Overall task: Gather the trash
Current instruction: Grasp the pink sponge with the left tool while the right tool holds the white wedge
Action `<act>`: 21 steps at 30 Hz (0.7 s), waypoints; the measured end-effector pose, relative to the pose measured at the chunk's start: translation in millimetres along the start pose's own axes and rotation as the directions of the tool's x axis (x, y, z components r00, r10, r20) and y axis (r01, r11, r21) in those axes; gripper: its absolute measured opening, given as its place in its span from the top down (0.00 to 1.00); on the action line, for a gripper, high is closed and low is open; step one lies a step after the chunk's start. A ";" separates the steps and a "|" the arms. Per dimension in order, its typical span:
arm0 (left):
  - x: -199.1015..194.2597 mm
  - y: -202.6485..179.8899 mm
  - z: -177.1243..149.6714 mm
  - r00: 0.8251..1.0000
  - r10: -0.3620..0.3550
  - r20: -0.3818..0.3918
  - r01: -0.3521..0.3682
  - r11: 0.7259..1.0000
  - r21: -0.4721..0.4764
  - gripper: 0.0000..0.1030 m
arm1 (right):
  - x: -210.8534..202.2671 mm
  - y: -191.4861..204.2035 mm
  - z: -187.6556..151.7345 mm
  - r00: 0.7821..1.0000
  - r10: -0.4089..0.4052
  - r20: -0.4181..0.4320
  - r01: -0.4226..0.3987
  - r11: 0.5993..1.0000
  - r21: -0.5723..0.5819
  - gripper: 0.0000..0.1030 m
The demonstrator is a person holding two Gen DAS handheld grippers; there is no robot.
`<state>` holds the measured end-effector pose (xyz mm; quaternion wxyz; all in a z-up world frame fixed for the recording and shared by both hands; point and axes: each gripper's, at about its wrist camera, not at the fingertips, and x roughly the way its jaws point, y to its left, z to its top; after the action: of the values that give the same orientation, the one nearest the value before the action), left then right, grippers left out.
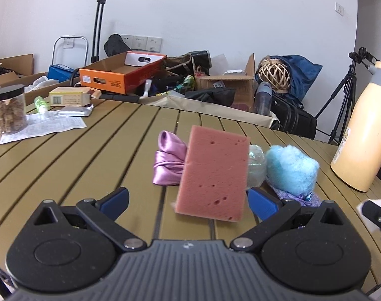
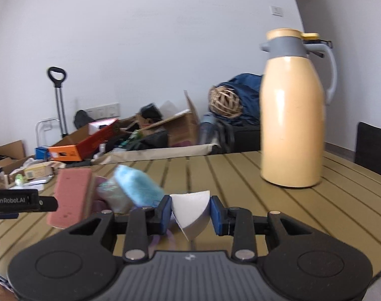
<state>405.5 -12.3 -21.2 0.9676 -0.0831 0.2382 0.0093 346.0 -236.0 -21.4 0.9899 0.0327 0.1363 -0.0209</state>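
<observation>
White lettering reading "GenRobot.AI" stands on the side of the black gripper body [image 2: 13, 200] that reaches in at the left edge of the right wrist view. The orange cardboard box [image 1: 107, 81] beyond the far edge of the slatted olive tabletop [image 1: 65, 155] carries dark print on its front, and the printed white paper sheet [image 1: 43, 128] near the tabletop's far left corner and the small label low on the cream thermos jug [image 1: 346, 135] at its right edge also bear print, all too small to read.
</observation>
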 end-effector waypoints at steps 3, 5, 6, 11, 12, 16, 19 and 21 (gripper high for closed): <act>10.3 -6.7 1.3 1.000 -0.007 -0.007 0.006 1.000 -0.006 0.00 | -2.0 -15.4 -2.4 0.999 -0.033 -0.007 0.033 0.999 0.013 0.69; 18.4 -10.5 2.0 1.000 -0.004 -0.017 0.004 1.000 -0.009 0.00 | -2.9 -22.9 -2.5 0.999 -0.053 -0.010 0.053 0.998 0.018 0.69; 22.7 -12.4 2.3 1.000 0.001 -0.021 -0.001 1.000 -0.009 0.00 | -2.8 -26.7 -2.7 0.998 -0.059 -0.012 0.059 0.998 0.022 0.69; 38.4 -18.9 2.0 0.999 0.031 -0.036 -0.031 1.000 0.004 0.00 | -1.2 -33.8 -4.7 0.997 -0.076 -0.023 0.076 0.997 0.022 0.69; 41.5 -19.3 2.0 0.998 0.030 -0.046 -0.030 1.000 0.006 0.00 | -0.8 -33.2 -5.1 0.997 -0.076 -0.026 0.077 0.997 0.018 0.69; 47.2 -18.9 3.5 0.997 0.033 -0.070 -0.033 0.999 0.005 0.00 | 1.4 -32.2 -5.7 0.997 -0.075 -0.033 0.076 0.997 0.011 0.69; 52.8 -16.9 3.4 0.994 0.027 -0.108 -0.028 1.000 0.000 0.12 | 0.5 -30.9 -5.9 0.997 -0.074 -0.033 0.074 0.997 0.009 0.69; 56.6 -16.2 2.7 0.991 0.019 -0.132 -0.020 1.000 -0.001 0.28 | 0.4 -30.0 -6.2 0.997 -0.072 -0.033 0.073 0.997 0.007 0.69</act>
<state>457.9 -29.0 -42.5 0.9495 -0.0823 0.3026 0.0135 343.2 -265.5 -29.3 0.9860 0.0321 0.1535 -0.0569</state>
